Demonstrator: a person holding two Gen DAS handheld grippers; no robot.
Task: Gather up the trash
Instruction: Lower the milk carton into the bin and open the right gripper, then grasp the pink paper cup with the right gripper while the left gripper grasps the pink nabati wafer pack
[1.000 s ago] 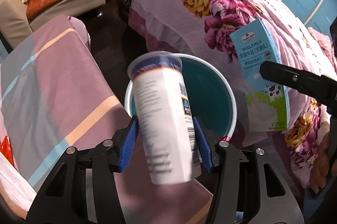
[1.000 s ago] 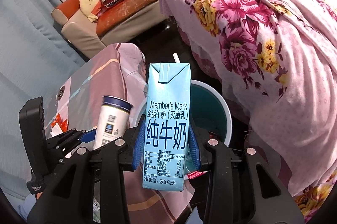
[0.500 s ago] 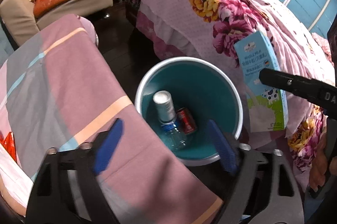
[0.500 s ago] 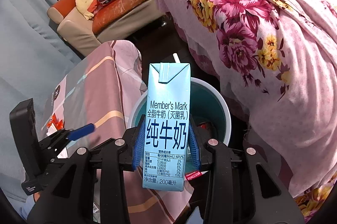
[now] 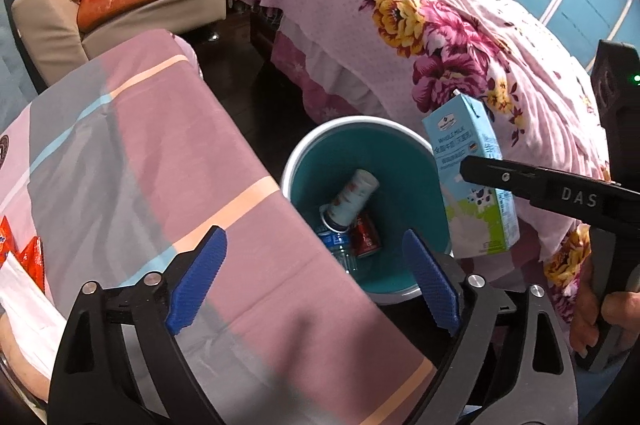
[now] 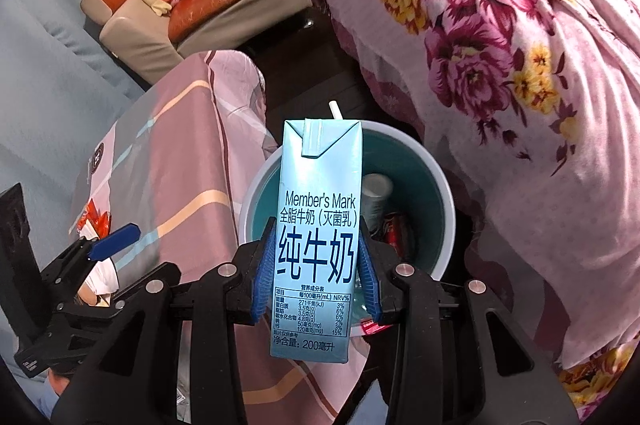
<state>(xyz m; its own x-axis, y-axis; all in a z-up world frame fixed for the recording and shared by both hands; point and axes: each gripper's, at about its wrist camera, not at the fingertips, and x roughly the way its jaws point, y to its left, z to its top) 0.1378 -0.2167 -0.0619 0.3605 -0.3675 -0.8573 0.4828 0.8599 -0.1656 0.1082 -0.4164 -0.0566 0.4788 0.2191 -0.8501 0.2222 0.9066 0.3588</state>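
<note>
Currently the work is at the dropping-in stage: one piece of rubbish is in the bin and another is about to follow. The left gripper (image 5: 314,281) hangs over the edge of a tabletop (image 5: 132,161) covered in a pink and grey striped cloth, its blue fingers (image 5: 198,277) spreading apart with nothing between them. Just beyond them, on the dark floor between the tabletop and a bed with a flowered pink quilt (image 5: 436,37), stands a round teal bin (image 5: 352,129). Inside it lie a paper cup (image 5: 354,199) on its side, a red can (image 5: 366,235) and a clear plastic bottle (image 5: 338,247).

The right gripper (image 6: 316,269) is clenched on a pale blue milk carton (image 6: 316,225), held upright with a white straw (image 6: 335,109) sticking from its top. From the left wrist view the carton hangs near the bin's right rim, at or just outside it.

The next move probably calls for shifting the carton further over the bin's mouth, then releasing it so it falls clear of the rim. More wrappers (image 5: 24,253) lie on the tabletop at left, likely next for the empty gripper.
</note>
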